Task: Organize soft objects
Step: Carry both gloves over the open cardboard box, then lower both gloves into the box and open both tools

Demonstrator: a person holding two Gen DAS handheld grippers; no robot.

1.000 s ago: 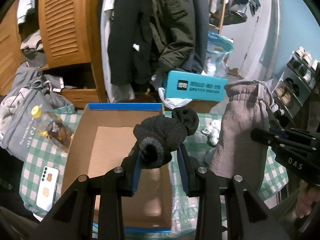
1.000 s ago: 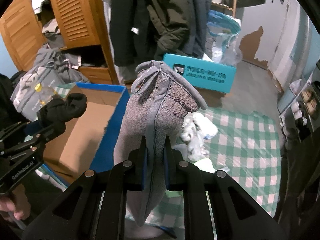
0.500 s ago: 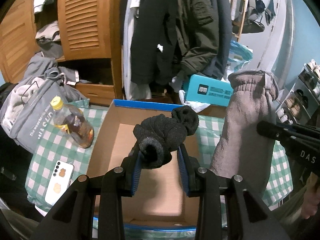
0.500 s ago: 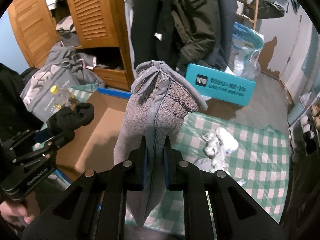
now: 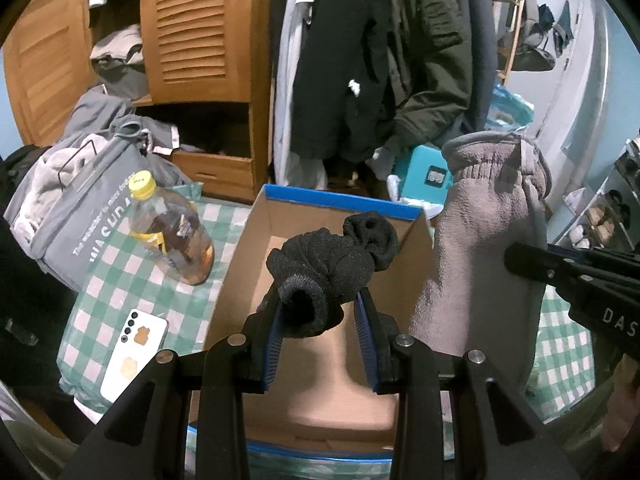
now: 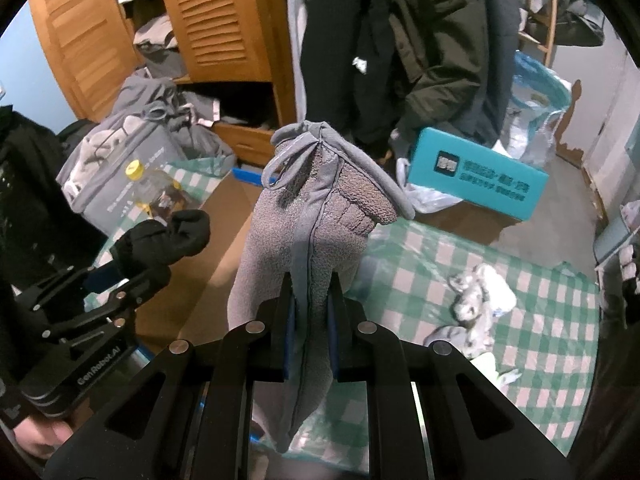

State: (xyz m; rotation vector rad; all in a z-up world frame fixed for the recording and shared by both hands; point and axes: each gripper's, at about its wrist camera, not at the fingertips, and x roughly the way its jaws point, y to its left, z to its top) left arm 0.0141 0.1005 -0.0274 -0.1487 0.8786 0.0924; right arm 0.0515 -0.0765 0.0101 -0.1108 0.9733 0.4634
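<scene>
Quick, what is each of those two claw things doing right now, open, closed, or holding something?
Left gripper: closed on the black sock, above the cardboard box.
Right gripper: closed on the grey glove, held upright.

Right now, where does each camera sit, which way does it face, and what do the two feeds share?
Left wrist: rides on the left claw, looking forward and down into the cardboard box; its fingers pinch a black glove, and the right claw enters at right.
Right wrist: rides on the right claw, facing the wardrobe over the checked cloth; it clamps a grey glove, with the left claw and a hand at lower left.
Shared: both gloves, box, bottle, teal box.
</scene>
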